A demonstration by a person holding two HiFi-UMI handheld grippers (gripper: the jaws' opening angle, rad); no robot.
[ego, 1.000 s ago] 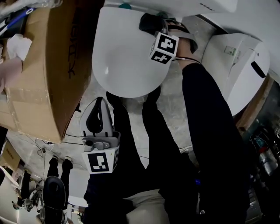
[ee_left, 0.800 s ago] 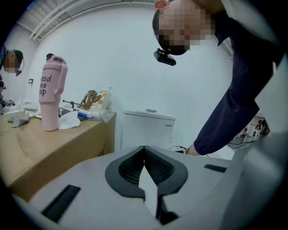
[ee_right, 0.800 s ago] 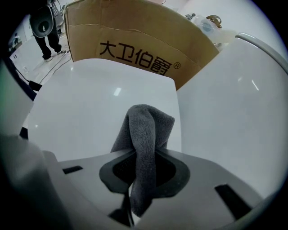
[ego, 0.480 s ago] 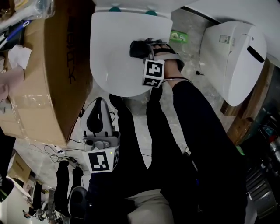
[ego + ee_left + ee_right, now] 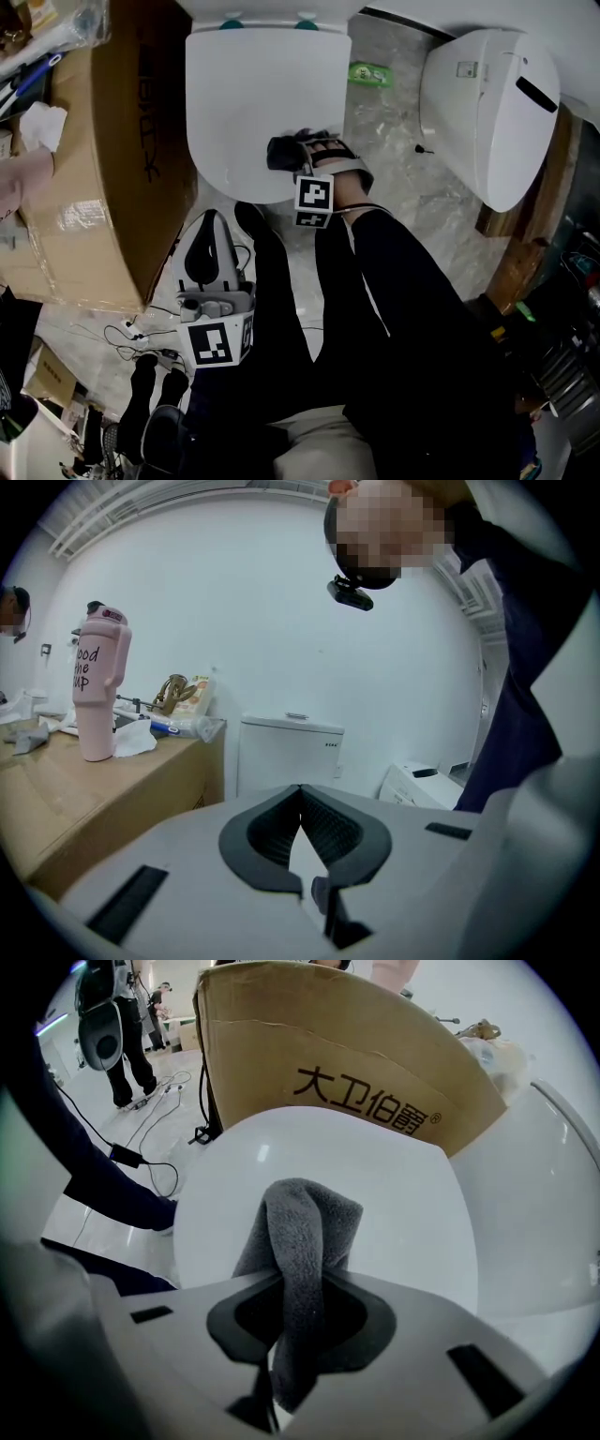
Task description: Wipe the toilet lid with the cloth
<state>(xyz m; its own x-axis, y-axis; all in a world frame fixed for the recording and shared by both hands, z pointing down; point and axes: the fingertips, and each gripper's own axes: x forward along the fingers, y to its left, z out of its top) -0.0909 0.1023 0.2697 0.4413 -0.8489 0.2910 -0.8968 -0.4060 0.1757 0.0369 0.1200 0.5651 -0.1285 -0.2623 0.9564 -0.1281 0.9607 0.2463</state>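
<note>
The right tongs (image 5: 298, 1302) are clamped on a grey cloth (image 5: 302, 1227). Its folded end sticks out past the tips and rests on the white toilet lid (image 5: 253, 94). From the head view, the cloth sits at the lid's near edge, toward its right side, just in front of the person's legs.

The closed lid is an oval whose long axis runs straight away from the person toward the hinge end. Nearly all of its surface lies ahead and to the left of the cloth. The next stroke would likely need to push forward or sweep left.

A tall cardboard box (image 5: 94, 178) stands just beside the lid's left edge, so there is little room to overshoot there. On the right, bare marbled floor (image 5: 394, 159) lies between the lid and a second toilet (image 5: 487, 94), so that side is open.

The left tongs (image 5: 300, 794) are closed with nothing between them. They are held low by the person's left leg, well apart from the lid, which leaves the right hand the nearer one.
</note>
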